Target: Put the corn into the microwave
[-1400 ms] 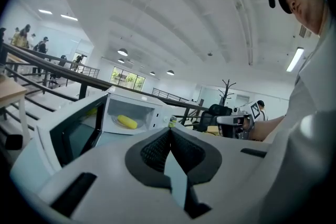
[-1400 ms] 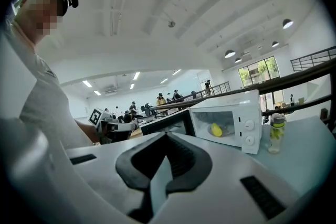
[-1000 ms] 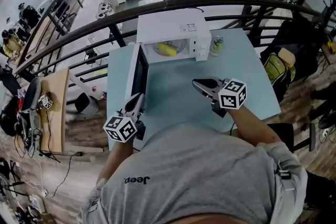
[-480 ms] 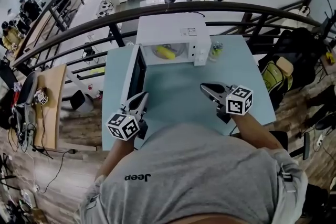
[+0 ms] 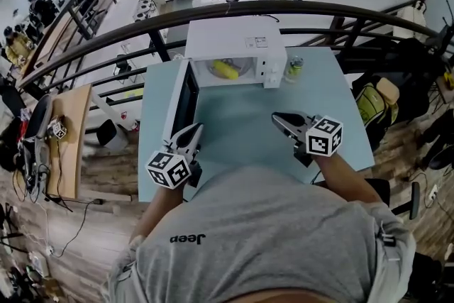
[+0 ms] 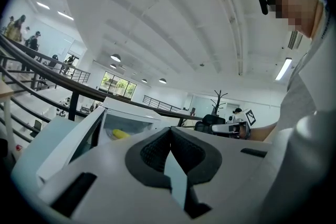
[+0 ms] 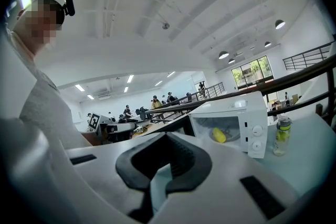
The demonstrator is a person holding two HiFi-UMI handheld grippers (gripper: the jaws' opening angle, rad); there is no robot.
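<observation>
The left gripper [image 5: 193, 133] and right gripper [image 5: 280, 118] had drawn back slightly from the microwave [image 5: 234, 35], jaws closed on nothing, while the corn [image 5: 225, 69] lay inside it with the door [image 5: 186, 99] open, so the placing seemed done.

Yellow corn [image 5: 225, 69] lies inside white microwave [image 5: 234, 39] w/ door [image 5: 186, 99] swung open, on blue table.

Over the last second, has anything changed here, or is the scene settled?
The right gripper drifted slightly toward the right edge of the table; the left gripper barely shifted. Both stay shut and empty; nothing was grasped or released. The corn still lies inside the open microwave, bottle beside it.
</observation>
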